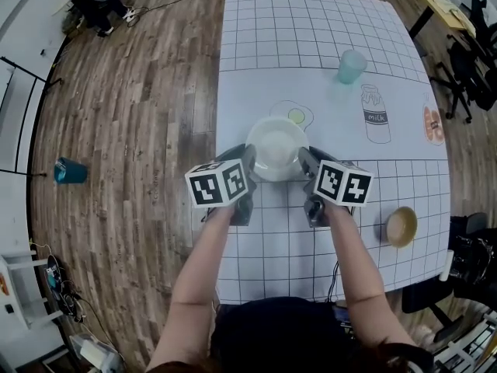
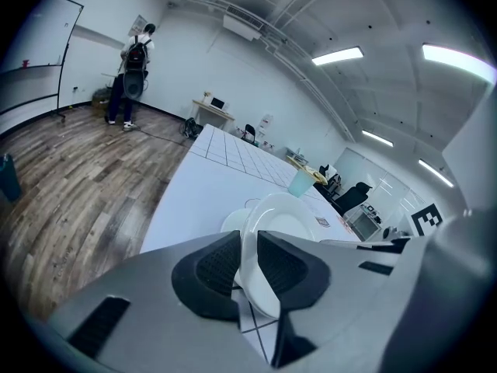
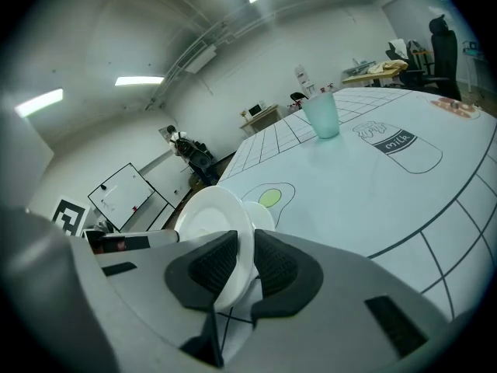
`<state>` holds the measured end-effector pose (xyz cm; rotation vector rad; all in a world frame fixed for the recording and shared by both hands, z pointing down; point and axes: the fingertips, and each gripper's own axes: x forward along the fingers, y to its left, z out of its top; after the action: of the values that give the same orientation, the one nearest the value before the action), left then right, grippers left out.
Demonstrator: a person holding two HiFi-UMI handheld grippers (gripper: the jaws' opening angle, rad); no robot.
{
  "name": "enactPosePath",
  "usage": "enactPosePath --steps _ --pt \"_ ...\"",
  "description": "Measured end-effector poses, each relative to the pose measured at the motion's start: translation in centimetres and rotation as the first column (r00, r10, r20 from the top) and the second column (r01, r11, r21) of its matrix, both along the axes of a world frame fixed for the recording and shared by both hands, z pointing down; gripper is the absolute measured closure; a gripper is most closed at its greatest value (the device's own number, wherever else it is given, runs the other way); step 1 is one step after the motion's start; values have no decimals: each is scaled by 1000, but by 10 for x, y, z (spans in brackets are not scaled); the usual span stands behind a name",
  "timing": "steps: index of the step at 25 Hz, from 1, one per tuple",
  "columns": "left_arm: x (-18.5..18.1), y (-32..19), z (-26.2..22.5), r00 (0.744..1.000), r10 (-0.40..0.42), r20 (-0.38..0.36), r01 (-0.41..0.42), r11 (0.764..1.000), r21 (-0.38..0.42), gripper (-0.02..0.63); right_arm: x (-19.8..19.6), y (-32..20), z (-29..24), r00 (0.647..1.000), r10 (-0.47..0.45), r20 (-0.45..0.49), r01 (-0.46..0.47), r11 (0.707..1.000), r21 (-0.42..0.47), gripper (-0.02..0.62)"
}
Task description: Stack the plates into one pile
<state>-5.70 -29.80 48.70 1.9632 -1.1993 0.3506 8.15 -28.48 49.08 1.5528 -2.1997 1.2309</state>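
I hold a white plate [image 1: 276, 146] between both grippers, just above the grid-marked table sheet [image 1: 264, 53]. My left gripper [image 1: 250, 160] is shut on its left rim and my right gripper [image 1: 304, 162] on its right rim. In the left gripper view the plate [image 2: 283, 220] stands edge-on between the black pads [image 2: 213, 269] of the left gripper [image 2: 248, 266]. A second white plate [image 2: 231, 222] lies on the table just beyond it. In the right gripper view the right gripper [image 3: 237, 266] pinches the plate [image 3: 208, 216], with the second plate [image 3: 262, 212] behind it.
A pale teal cup [image 1: 351, 66] stands at the table's far right, near a drawn milk bottle [image 1: 376, 113]. A brown bowl [image 1: 401, 226] sits at the near right. A fried-egg drawing [image 1: 295, 116] lies just beyond the plate. On the wooden floor to the left is a teal cup [image 1: 70, 171].
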Motion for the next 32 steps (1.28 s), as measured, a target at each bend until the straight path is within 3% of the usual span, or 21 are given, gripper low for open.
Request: enactPosePath --steps 12,24,32 --pt "-1 -17 24 998 22 56 -23 1000 6 525 -4 -14 20 999 31 6 -31 999 22 511" --pt "-3 -22 34 969 61 239 -78 995 63 520 0 -17 28 998 32 -45 -31 999 33 503" --pt "-12 -16 22 977 33 211 -54 994 98 520 8 -16 17 992 35 -123 -26 997 78 471"
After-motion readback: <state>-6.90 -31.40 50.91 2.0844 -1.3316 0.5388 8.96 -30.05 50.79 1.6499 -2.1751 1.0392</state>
